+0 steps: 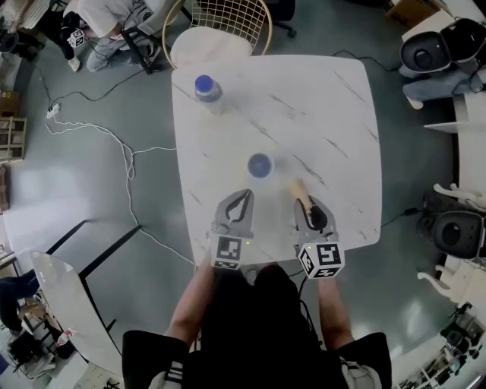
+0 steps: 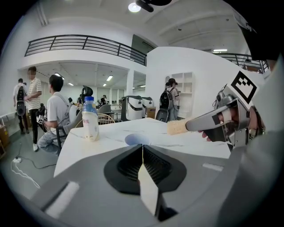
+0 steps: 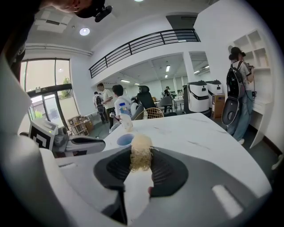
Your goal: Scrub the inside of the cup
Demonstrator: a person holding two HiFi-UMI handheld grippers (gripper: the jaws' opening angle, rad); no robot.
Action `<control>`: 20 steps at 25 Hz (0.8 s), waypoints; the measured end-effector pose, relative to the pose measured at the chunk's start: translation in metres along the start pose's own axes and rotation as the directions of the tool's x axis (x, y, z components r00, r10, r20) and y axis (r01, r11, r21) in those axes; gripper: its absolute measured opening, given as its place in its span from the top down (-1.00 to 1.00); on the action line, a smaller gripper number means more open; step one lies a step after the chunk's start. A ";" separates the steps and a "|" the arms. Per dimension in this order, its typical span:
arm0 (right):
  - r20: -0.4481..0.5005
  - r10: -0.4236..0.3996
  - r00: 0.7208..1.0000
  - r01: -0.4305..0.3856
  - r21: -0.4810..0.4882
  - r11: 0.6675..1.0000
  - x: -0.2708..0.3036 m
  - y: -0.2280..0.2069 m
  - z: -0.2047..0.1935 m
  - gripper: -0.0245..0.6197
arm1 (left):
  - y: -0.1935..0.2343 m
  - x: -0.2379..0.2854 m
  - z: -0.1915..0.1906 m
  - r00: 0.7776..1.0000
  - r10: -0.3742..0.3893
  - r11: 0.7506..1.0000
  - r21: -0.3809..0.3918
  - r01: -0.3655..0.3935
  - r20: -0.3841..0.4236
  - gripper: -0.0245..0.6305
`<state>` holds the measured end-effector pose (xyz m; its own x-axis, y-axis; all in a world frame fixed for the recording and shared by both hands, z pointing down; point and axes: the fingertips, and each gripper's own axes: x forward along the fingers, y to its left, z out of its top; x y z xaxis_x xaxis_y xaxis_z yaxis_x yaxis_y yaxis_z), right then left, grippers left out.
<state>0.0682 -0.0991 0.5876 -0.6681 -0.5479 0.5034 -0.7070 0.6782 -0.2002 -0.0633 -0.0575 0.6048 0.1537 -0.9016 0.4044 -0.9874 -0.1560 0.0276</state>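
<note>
A blue cup (image 1: 260, 165) stands upright on the white marble table (image 1: 334, 114), its mouth open to the top. My left gripper (image 1: 247, 196) is shut with nothing in it, a little short of the cup and to its left. My right gripper (image 1: 309, 205) is shut on a tan scrubbing sponge (image 1: 298, 187) whose head sticks out past the jaws, to the right of the cup and apart from it. In the left gripper view the cup (image 2: 137, 139) lies just beyond the closed jaws. In the right gripper view the sponge (image 3: 141, 150) rises between the jaws, with the cup (image 3: 124, 140) behind on the left.
A bottle with a blue cap (image 1: 206, 90) stands at the table's far left. A wire-back chair (image 1: 228, 23) is pushed up to the far edge. A white cable (image 1: 114, 144) trails over the floor at left. People stand and sit beyond the table (image 2: 53, 113).
</note>
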 end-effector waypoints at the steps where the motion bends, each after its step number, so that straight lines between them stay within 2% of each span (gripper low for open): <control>1: -0.005 0.002 1.000 -0.002 0.002 1.000 0.002 -0.001 -0.002 0.59 | 0.000 0.003 -0.003 1.000 -0.001 1.000 -0.002 0.001 -0.006 0.88; 4: -0.016 0.008 1.000 -0.008 0.006 1.000 0.010 -0.003 -0.004 0.59 | 0.000 0.010 -0.011 1.000 -0.011 1.000 -0.003 0.010 -0.023 0.79; 9: -0.032 0.008 0.999 -0.007 0.016 1.000 0.021 -0.008 -0.009 0.59 | 0.003 0.025 -0.023 0.999 -0.019 1.000 -0.005 0.019 -0.042 0.33; 18: -0.053 -0.004 0.999 0.006 0.031 1.000 0.030 -0.024 -0.012 0.59 | 0.013 0.053 -0.027 0.999 -0.001 1.000 0.004 0.001 -0.050 -0.17; 20: -0.052 -0.009 0.999 0.011 0.036 0.999 0.032 -0.028 -0.010 0.59 | 0.014 0.059 -0.027 0.999 -0.002 1.000 0.008 0.003 -0.053 -0.21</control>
<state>0.0695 -0.1306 0.6178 -0.6489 -0.5274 0.5484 -0.7219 0.6544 -0.2249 -0.0687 -0.1022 0.6535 0.1537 -0.8787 0.4519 -0.9866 -0.1615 0.0216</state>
